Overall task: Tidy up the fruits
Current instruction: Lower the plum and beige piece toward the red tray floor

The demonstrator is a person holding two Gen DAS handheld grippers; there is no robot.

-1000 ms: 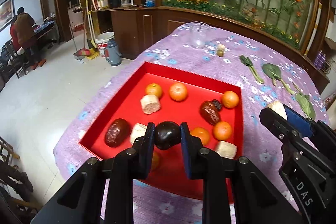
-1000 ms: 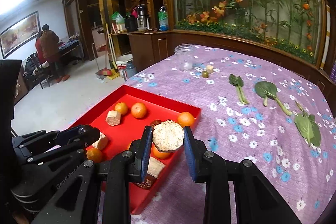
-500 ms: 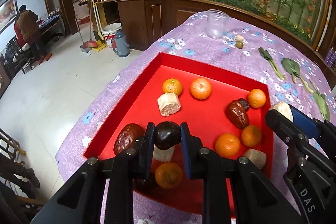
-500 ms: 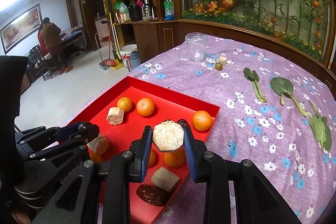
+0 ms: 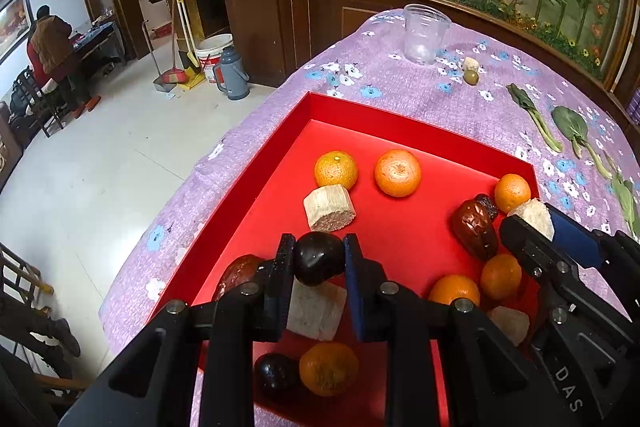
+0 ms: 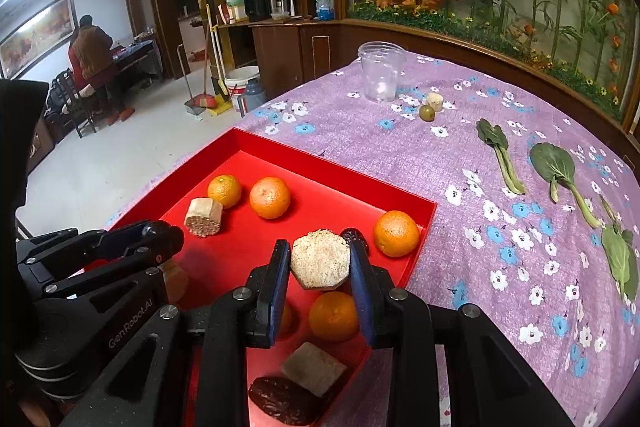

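Note:
A red tray [image 5: 400,125] on the purple flowered cloth holds several oranges [image 5: 398,173], pale sugarcane pieces [image 5: 329,207] and dark red dates [image 5: 474,229]. My left gripper [image 5: 319,259] is shut on a dark round chestnut-like fruit [image 5: 319,258] and holds it above the tray's near left part. My right gripper [image 6: 320,259] is shut on a pale sugarcane piece [image 6: 320,259] above the tray's right side [image 6: 424,227]; it also shows in the left wrist view [image 5: 532,217]. The left gripper shows at the left of the right wrist view [image 6: 160,239].
On the cloth beyond the tray stand a clear plastic cup [image 6: 381,71], a small green fruit [image 6: 427,113] and a pale chunk [image 6: 435,101]. Green leafy vegetables [image 6: 554,165] lie to the right. The table edge drops to the floor on the left.
Both grippers have moved forward and lower over the tray, each still holding its piece. The tray looks nearer and larger in both views.

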